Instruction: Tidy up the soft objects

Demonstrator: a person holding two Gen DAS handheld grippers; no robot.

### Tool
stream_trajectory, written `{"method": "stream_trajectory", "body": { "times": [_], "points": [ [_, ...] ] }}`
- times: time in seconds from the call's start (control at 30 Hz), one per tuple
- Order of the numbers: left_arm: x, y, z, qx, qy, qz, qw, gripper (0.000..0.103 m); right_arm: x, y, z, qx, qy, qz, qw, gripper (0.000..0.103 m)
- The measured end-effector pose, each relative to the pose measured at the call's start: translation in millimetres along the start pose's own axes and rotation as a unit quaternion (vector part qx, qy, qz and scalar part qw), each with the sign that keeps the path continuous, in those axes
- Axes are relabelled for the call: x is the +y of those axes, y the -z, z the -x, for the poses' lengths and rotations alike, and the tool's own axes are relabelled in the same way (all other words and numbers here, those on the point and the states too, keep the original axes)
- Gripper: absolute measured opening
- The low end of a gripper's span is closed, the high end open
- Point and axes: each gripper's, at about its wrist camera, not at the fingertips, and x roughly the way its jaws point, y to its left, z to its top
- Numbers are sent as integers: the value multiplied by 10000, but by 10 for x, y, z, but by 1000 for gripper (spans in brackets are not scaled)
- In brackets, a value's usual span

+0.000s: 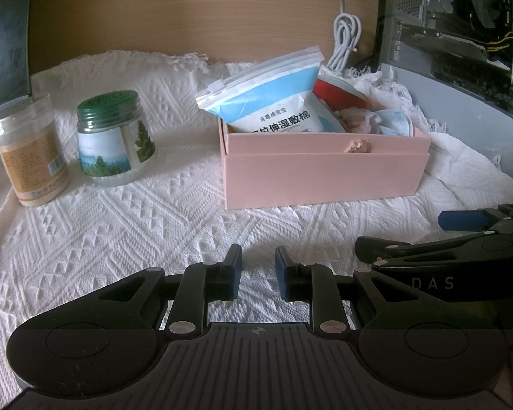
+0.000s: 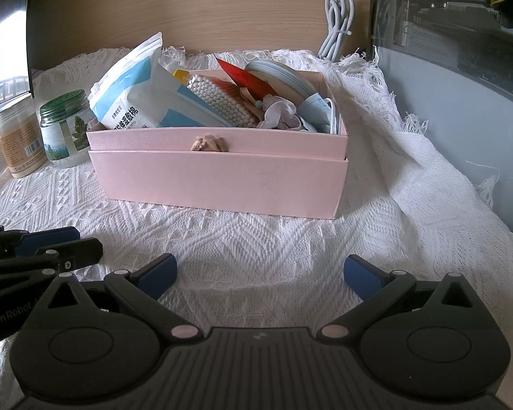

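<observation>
Left wrist view: left tool (image 1: 258, 273) low over the white cloth (image 1: 119, 225), jaws a narrow gap apart, nothing between them, only cloth showing in the gap. Pink box (image 1: 325, 177) ahead and slightly right, well apart from the fingertips. Inside it, a blue-and-white pouch (image 1: 273, 102) standing tilted at the left end, a red pack (image 1: 338, 97) behind, a face mask (image 1: 393, 121) at the right end, something pale pink between, too blurred to name. Small tan knob (image 1: 358, 146) on the box front. Left of the box, a green-lidded jar (image 1: 114, 138) and a tan-labelled jar (image 1: 30, 157), side by side on the cloth. White cable (image 1: 345, 39) coiled behind the box, computer case (image 1: 461, 51) at right. Right tool (image 1: 461, 235) entering from the right edge, just beside the left one.

Right wrist view: right tool (image 2: 260, 275) over the cloth (image 2: 256, 246), blue pads spread wide, empty. Box (image 2: 222, 184) straight ahead, apart from the fingertips. In it, left to right: pouch (image 2: 126, 85), cotton swabs (image 2: 219, 99), red pack (image 2: 246, 77), crumpled pink fabric (image 2: 278, 114), mask (image 2: 319, 107). Both jars (image 2: 65, 130) left of the box. Left tool (image 2: 48, 242) at the left edge.
</observation>
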Motion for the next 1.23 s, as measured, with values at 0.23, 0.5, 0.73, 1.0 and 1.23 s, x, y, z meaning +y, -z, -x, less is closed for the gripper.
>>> {"method": "stream_trajectory", "body": {
  "times": [0.23, 0.5, 0.73, 1.0, 1.23],
  "points": [
    [6, -3, -1, 2, 26, 60, 10000, 24, -1, 0, 0, 0, -3, 0, 10000, 103],
    [4, -3, -1, 1, 26, 86, 10000, 24, -1, -1, 0, 1, -3, 1, 10000, 103],
    [7, -5, -2, 2, 24, 85, 10000, 24, 0, 2, -1, 0, -4, 1, 10000, 103],
    [2, -3, -2, 1, 27, 97, 9999, 24, 0, 2, 0, 0, -4, 2, 10000, 103],
    [-8, -8, -10, 9, -56, 42, 10000, 24, 1, 1, 0, 1, -4, 3, 10000, 103]
  ]
}}
